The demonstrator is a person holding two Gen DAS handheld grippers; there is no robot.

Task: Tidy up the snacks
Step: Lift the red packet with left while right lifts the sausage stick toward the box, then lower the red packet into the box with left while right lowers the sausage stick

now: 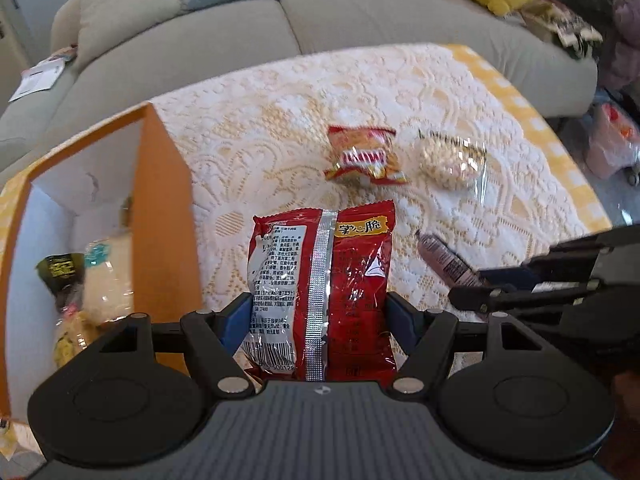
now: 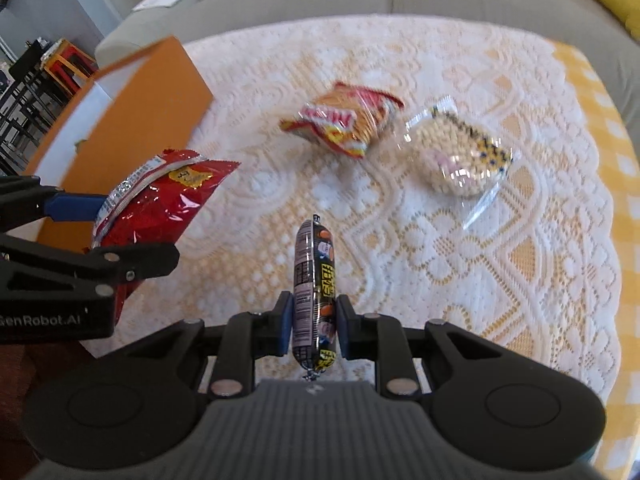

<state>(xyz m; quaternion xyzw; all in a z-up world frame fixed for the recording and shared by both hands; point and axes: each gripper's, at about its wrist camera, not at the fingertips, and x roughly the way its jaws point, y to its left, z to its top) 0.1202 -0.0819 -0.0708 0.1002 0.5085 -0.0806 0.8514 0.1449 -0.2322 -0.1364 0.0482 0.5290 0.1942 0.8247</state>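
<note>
Over a white lace cloth (image 1: 304, 92) laid on a yellow-checked tablecloth, both hand-held grippers carry snacks. Between the blue pads of the left gripper (image 1: 320, 320) sits a shiny red foil snack bag with a silver back seam (image 1: 320, 280), printed back panel facing the camera; the jaws are clamped against its two sides, and the bag points forward, lifted clear of the cloth. From the right wrist view the same red bag (image 2: 160, 196) juts out of the left gripper (image 2: 108, 228) just beside the orange wall of the box.

The right gripper (image 2: 314, 320) is clenched on a slim black-and-yellow sausage stick in a sealed tube wrapper (image 2: 314, 280), pinched at its lower half, with its clipped far end pointing away across the table. In the left wrist view the sausage (image 1: 444, 260) sticks out from the right gripper (image 1: 480, 284) at the right edge.

An open orange cardboard box with white inner walls (image 1: 168, 184) stands at the left of the table; several wrapped snacks, blurred, lie inside it. Farther out on the lace lie a small red-and-orange crinkled snack packet (image 1: 364, 156) and, just beside it on the right, a clear plastic pack of pale round puffed snacks (image 1: 452, 160). A grey sofa (image 1: 360, 20) with blue and yellow cushions stands behind the table.
</note>
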